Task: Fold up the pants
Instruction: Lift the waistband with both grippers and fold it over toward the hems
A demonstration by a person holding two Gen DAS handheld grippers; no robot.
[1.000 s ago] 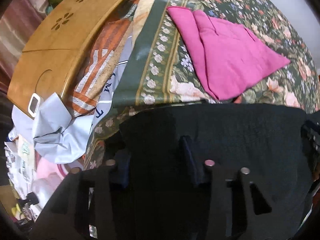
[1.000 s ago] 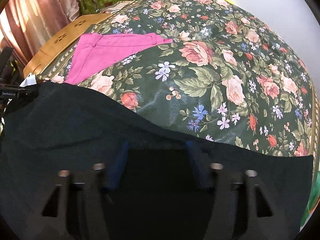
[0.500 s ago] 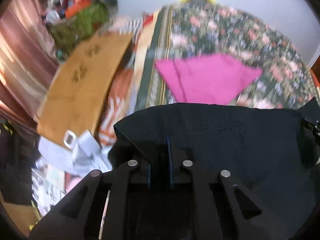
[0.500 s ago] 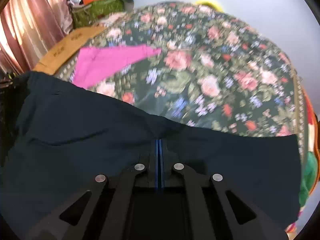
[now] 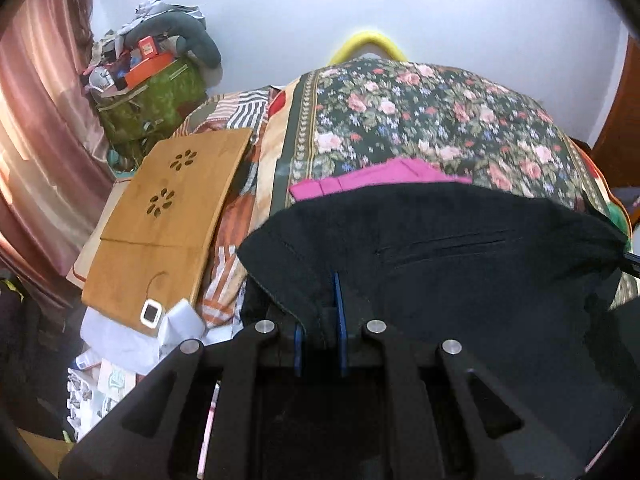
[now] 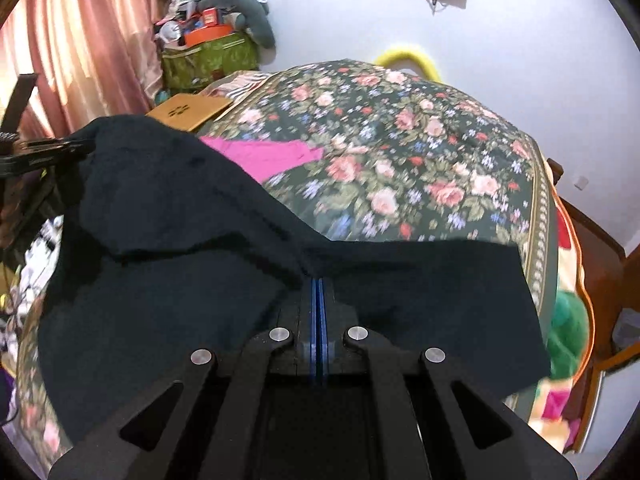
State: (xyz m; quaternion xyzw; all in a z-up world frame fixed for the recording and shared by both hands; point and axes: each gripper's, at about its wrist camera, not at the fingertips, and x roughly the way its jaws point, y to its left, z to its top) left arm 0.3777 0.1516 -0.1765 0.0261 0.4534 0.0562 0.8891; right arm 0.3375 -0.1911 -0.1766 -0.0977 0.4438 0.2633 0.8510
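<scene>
Now the right gripper point(image 6: 318, 300) has its blue pads pressed together on a pinch of the black pants point(image 6: 200, 240), whose cloth spreads out to both sides of it. At the left, the left gripper point(image 5: 320, 312) also pinches the pants by a stitched edge, its pads held slightly apart by the thick fold between them. Both lift the near edge above the bed point(image 5: 440, 120), so the pants' long axis runs sideways between the grippers, neither one nearer. Beyond, a pink cloth point(image 5: 380, 178) lies on the floral cover; the fold, I judge, must travel that way. No writing is readable.
</scene>
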